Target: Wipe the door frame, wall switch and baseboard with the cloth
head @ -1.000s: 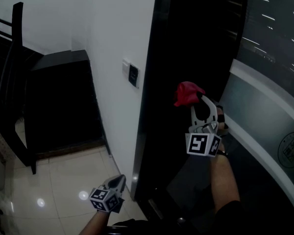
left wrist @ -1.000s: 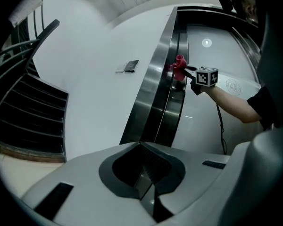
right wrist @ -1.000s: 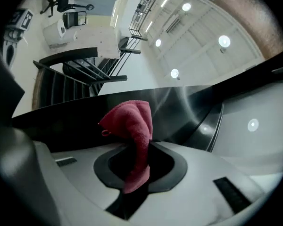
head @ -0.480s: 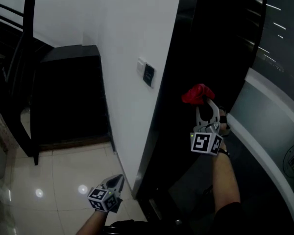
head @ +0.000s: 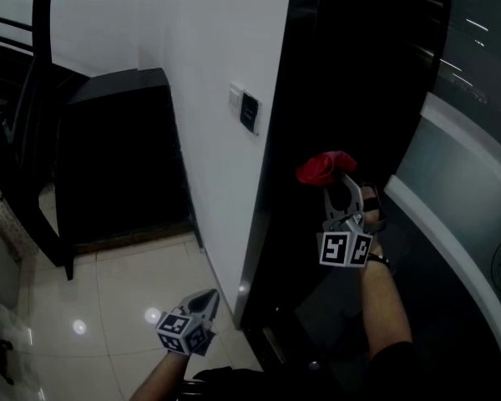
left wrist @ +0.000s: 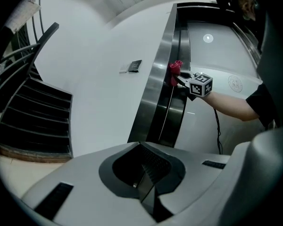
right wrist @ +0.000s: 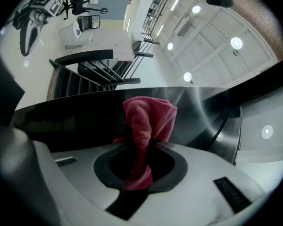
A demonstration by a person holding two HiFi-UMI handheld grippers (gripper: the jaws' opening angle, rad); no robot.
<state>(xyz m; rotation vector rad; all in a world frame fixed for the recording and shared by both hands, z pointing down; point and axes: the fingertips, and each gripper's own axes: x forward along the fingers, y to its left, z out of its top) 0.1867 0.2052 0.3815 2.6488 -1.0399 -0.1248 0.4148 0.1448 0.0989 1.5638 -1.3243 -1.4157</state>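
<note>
Cloth pinched in jaws of right claw, bunched end against door frame

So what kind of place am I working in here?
Likely an office or commercial interior, at a doorway: glossy dark door frame, wall switch on a white wall, polished floor tiles and a black staircase nearby. The right tool grips the cloth.

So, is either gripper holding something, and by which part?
The right gripper holds the cloth, pinched by one end, the bunched rest sticking out past the jaws. The left gripper is shut, empty.
</note>
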